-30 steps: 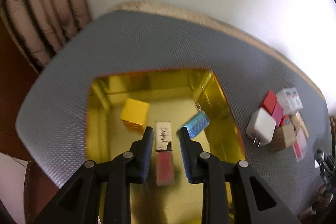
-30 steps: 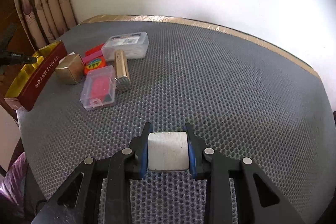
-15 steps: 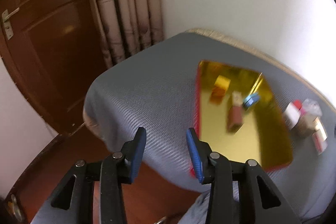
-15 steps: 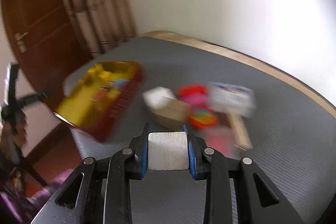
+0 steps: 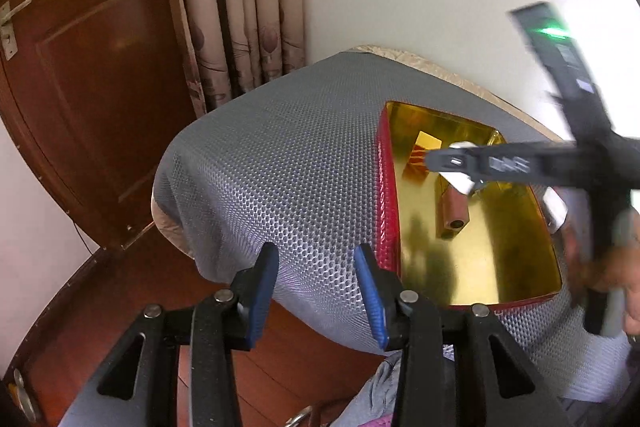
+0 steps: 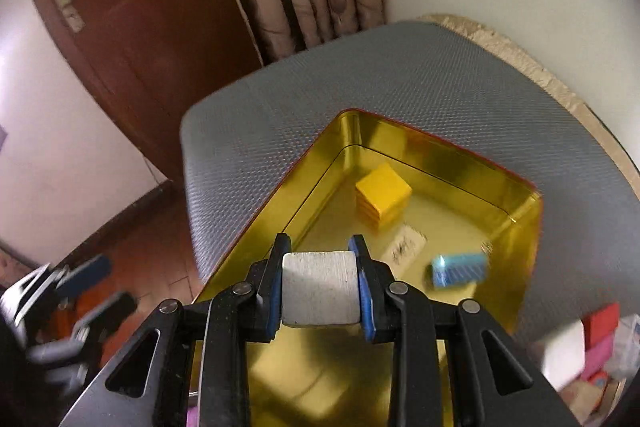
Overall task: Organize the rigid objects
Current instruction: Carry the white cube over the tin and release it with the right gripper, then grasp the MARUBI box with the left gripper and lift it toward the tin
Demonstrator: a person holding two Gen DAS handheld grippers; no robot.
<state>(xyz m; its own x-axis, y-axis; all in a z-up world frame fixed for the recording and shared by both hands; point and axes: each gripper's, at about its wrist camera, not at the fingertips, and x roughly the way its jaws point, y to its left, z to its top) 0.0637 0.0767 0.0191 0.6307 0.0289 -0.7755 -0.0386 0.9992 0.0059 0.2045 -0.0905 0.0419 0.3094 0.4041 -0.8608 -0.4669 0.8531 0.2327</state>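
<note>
Left wrist view: I have drawn my left gripper [image 5: 316, 287] back off the gold tin [image 5: 480, 267]; its jaws stand apart with nothing between them, over the near edge of the grey mesh mat [image 5: 280, 167].
Change, left: the brown tube [image 5: 454, 213] that sat between these pads a second ago now lies loose on the tin floor, so that item counts as stowed.
Tin contents, left view: yellow block [image 5: 420, 155] towards the far end, the tube mid-floor.
Right tool seen from left: my right gripper [image 5: 452, 163] crosses above the tin, blurred, with a white piece at its tip.
Writing, left view: pale lettering runs along the tin's red side wall [image 5: 386, 199], too smeared to read.
Right wrist view: my right gripper [image 6: 320, 287] is clenched on the white block [image 6: 320, 287], now above the near part of the gold tin [image 6: 524, 227], not over bare mat as a second ago.
Meaning: I judge the release into the tin comes next.
Tin contents, right view: yellow block [image 6: 383, 195], blue box [image 6: 460, 269], the tube's white label [image 6: 406, 247] with dark print I cannot read.
Outside the tin: a cluster of small boxes [image 6: 588, 343] waits at the right on the mat.
</note>
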